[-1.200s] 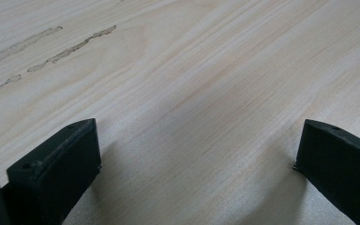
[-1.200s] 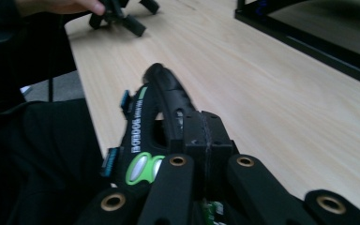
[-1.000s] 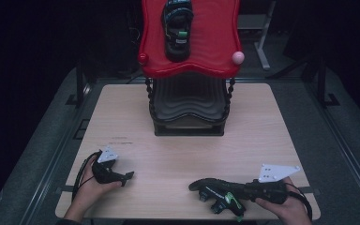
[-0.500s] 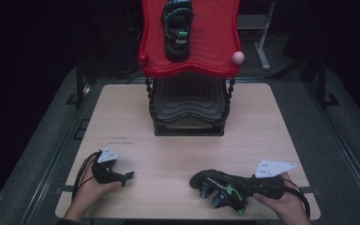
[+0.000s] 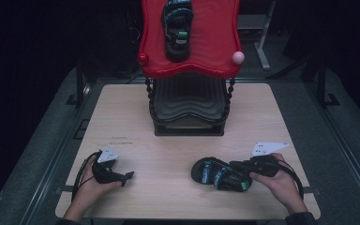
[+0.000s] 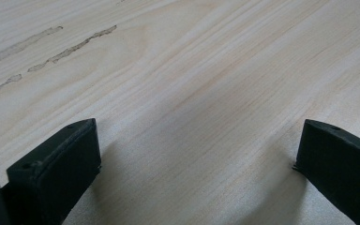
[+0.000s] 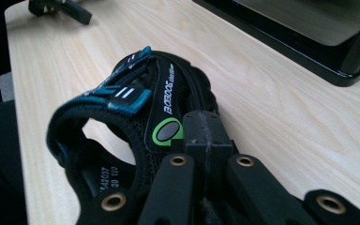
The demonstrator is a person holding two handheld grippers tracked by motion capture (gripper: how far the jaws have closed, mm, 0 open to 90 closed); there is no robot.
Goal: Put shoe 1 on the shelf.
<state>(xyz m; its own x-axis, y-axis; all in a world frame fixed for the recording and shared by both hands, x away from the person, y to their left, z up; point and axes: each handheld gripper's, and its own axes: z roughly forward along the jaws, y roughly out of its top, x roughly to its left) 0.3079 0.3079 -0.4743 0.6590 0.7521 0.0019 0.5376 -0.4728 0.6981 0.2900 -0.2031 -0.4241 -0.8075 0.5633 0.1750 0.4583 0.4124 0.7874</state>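
Note:
A black sandal point(image 5: 215, 174) with teal straps and a green tab lies on its side on the wooden table point(image 5: 272, 117), near the front right. My right gripper point(image 5: 236, 166) is shut on it; in the right gripper view its jaws point(image 7: 206, 131) are pinched together on the sandal point(image 7: 136, 108) by the green-ringed strap. A matching sandal point(image 5: 177, 28) sits on the red top shelf point(image 5: 215, 56) of the rack at the back. My left gripper point(image 5: 122, 177) rests low at the front left, open point(image 6: 197, 154), with only bare wood between its jaws.
The black-framed rack point(image 5: 187, 112) stands at the table's back centre, with dark ribbed shelves under the red top. Dark floor and metal rails surround the table. The left gripper point(image 7: 58, 8) also shows far off in the right gripper view.
My right hand has carried the sandal away from the front edge, toward the middle of the table. The left hand has stayed put.

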